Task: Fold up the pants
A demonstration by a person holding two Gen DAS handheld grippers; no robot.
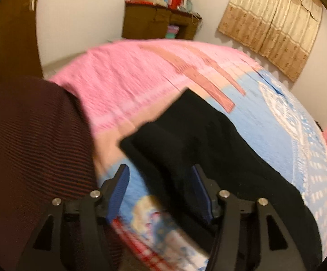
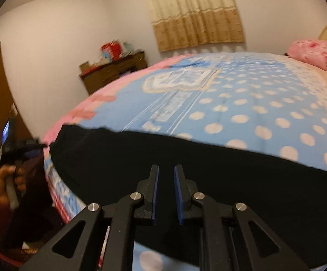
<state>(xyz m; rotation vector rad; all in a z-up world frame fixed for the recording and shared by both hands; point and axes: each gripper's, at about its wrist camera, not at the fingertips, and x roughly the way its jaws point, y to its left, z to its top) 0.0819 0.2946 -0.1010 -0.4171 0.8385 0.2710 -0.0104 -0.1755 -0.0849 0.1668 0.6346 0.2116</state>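
**Black pants on a bed, both grippers above them**

Black pants [image 1: 208,149] lie along the near edge of a bed [image 2: 242,103] covered in a blue dotted and pink spread. In the left wrist view they run as a long dark band from near the foot corner of the bed back towards the camera, one squared end resting on the pink part of the cover. The left gripper [image 1: 161,189] has its jaws spread wide, one blue pad over the bedspread and the other over the dark cloth, gripping nothing.

In the right wrist view the pants [image 2: 208,180] fill the lower frame, flat along the bed's edge. The right gripper [image 2: 166,185] hovers above them, its jaws nearly together with a narrow gap showing; no cloth is visibly caught between them.

The fabric looks soft, light and limp, so it should sag and drape when lifted and may slip from a shallow pinch. Judging by the layout, the best holds are the two corners of one end, taken through all layers.

A pink pillow [image 2: 314,53] sits at the far head corner.
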